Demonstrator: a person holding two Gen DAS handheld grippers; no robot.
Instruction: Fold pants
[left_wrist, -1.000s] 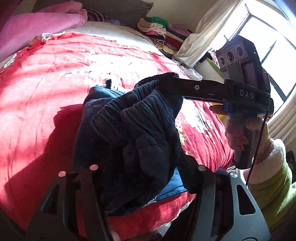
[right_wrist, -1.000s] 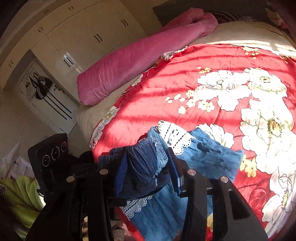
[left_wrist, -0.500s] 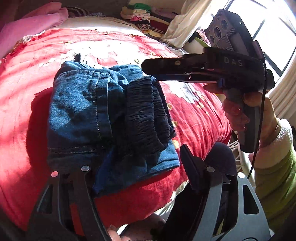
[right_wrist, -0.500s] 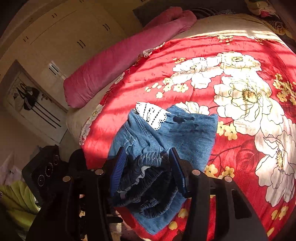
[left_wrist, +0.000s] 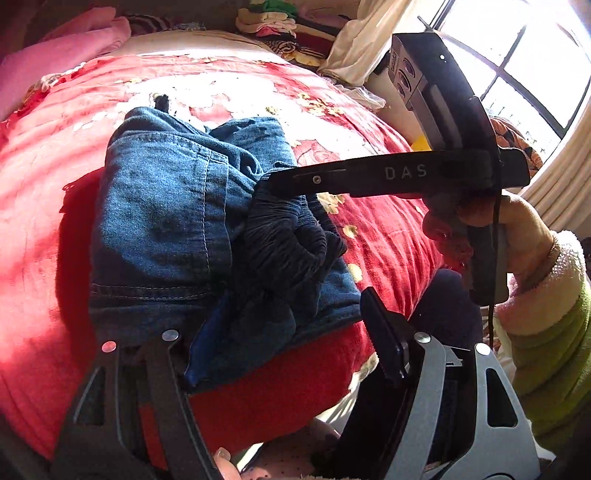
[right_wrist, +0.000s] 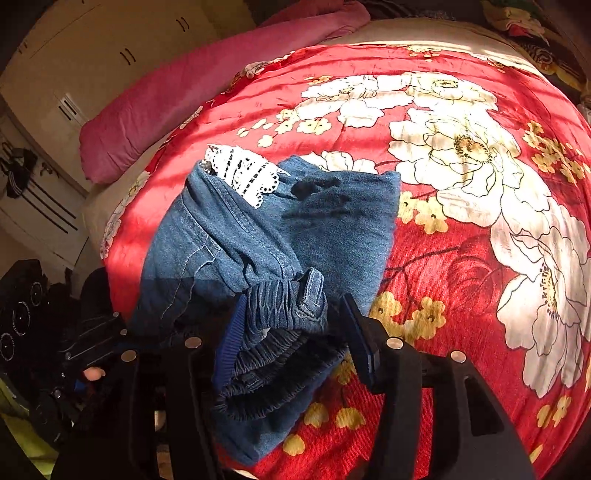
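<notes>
Blue denim pants (left_wrist: 166, 221) lie folded in a bundle on the red floral bedspread (left_wrist: 44, 221) near its front edge. The gathered elastic waistband (left_wrist: 288, 240) lies on top. My left gripper (left_wrist: 280, 350) is open, its jaws wide apart at the bundle's near edge. My right gripper (right_wrist: 295, 332) is open around the waistband (right_wrist: 280, 306), the jaws not pressing it. In the left wrist view the right gripper's finger (left_wrist: 369, 177) reaches over the waistband. White lace trim (right_wrist: 243, 173) shows at the pants' far end (right_wrist: 332, 214).
A pink rolled blanket (right_wrist: 203, 85) lies along the bed's far side. Stacked clothes (left_wrist: 273, 22) sit at the head. A window (left_wrist: 517, 62) and white curtain (left_wrist: 362, 40) are to the right. Cupboards (right_wrist: 92, 55) stand behind the bed.
The pants came down from a lifted bundle onto the bedspread. Both grippers opened and let go of the fabric, and the waistband settled on top.
</notes>
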